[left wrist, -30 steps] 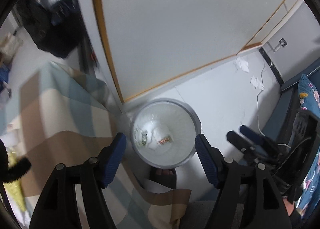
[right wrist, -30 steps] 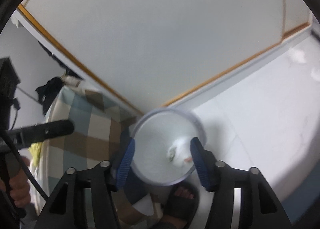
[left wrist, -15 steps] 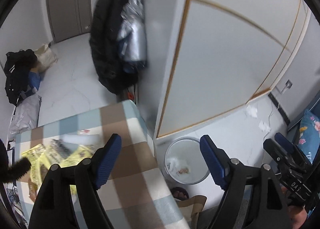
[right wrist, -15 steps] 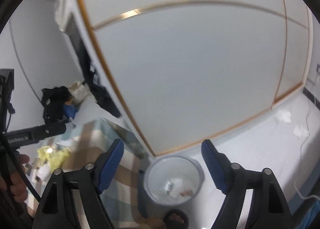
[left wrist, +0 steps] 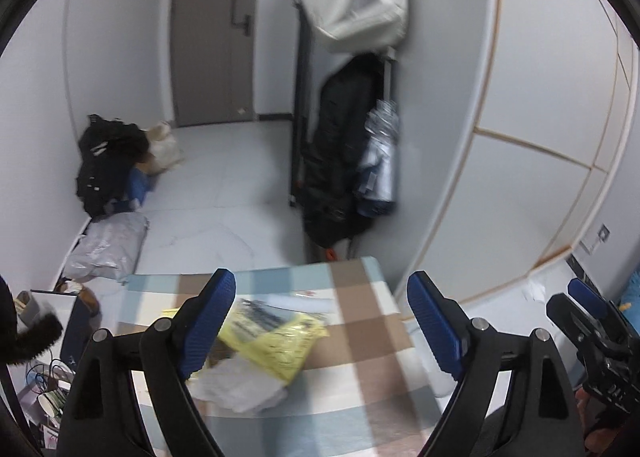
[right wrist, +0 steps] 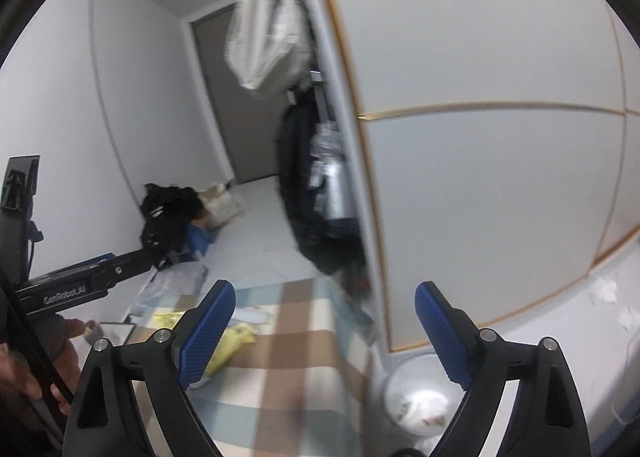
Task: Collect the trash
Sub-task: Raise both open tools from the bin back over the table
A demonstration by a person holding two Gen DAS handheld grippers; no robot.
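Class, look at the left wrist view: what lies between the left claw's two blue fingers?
The left claw, its jaws opening, grips nothing; between its fingers lie a yellow wrapper and crumpled white paper on the checked tablecloth.

A wrapper (left wrist: 276, 341) lay on the table (left wrist: 360, 337), with crumpled paper (left wrist: 240, 385) just in front of it. The bin (right wrist: 416, 397) stood on the floor right of the table, below the wardrobe (right wrist: 500, 197). Bags (left wrist: 108, 169) sat by the far wall, left of the door (left wrist: 212, 33).

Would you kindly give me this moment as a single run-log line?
left gripper: opening, empty | right gripper: opening, empty | yellow wrapper: on checked table | trash bin: on floor, holds white trash
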